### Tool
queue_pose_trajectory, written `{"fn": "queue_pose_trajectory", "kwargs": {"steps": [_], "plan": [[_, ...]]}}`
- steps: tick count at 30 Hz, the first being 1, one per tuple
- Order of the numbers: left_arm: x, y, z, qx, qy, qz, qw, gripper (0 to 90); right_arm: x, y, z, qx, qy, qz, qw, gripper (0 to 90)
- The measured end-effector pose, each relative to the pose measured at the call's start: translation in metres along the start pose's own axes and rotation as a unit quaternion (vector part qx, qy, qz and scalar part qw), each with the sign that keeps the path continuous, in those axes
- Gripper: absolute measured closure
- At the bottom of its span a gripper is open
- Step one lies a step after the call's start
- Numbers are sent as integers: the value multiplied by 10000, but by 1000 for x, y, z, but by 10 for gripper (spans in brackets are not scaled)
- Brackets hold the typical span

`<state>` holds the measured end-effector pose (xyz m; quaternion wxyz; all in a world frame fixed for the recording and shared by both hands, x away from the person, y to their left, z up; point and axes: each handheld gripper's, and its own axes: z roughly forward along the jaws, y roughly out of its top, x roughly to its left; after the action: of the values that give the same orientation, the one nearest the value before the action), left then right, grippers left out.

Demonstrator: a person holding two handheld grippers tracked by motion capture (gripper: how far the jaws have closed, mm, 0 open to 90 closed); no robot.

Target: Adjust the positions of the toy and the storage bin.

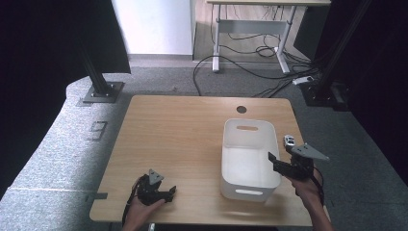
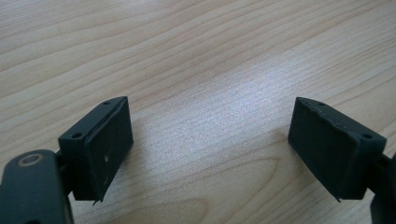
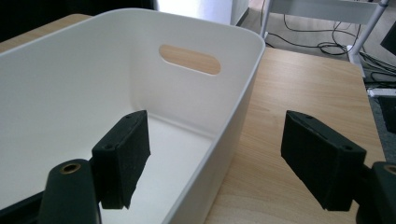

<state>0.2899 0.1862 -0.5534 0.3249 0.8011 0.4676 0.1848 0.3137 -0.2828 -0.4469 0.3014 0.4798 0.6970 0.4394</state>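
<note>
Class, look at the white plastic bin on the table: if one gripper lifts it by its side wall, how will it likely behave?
The white bin looks empty and thin-walled, so probably light. Gripped on one wall by the right gripper, it would likely tilt and flex slightly. Its smooth plastic may slip between pads.

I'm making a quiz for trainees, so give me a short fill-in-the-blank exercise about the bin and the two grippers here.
1. The white plastic bin stands on the ____ table.
2. The right gripper has one jaw inside the bin and one ____ it.
3. The left gripper has ____ between its jaws.
4. Each end wall of the bin has a ____ cutout.

Missing words: wooden; outside; nothing; handle
</note>
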Motion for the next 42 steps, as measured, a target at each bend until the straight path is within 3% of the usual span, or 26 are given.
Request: {"fn": "queue_pose_trajectory", "kwargs": {"steps": [12, 18, 22, 25, 28, 33, 36, 42], "plan": [[0, 0, 0, 1, 8, -9, 10000, 137, -8, -9, 6, 104, -63, 71, 9999, 254], [0, 0, 0, 0, 10, -9, 10000, 137, -5, -10, 8, 57, 60, 47, 10000, 321], [0, 0, 0, -6, 13, -19, 10000, 137, -7, -10, 9, 53, 287, 166, 9994, 373], [0, 0, 0, -4, 10, -18, 10000, 137, -8, -10, 10, 90, 296, 259, 9992, 381], [0, 0, 0, -2, 9, -11, 10000, 137, -8, -9, 12, 225, 405, 513, 9976, 439], [0, 0, 0, -4, 7, -10, 10000, 136, -6, -8, 12, 258, 479, 457, 9975, 508], [0, 0, 0, -4, 8, -10, 10000, 137, -6, -8, 12, 345, 604, 607, 9957, 527], [0, 0, 0, 3, 5, -2, 10000, 135, -4, -7, 13, 397, 558, 714, 9951, 548]]}}
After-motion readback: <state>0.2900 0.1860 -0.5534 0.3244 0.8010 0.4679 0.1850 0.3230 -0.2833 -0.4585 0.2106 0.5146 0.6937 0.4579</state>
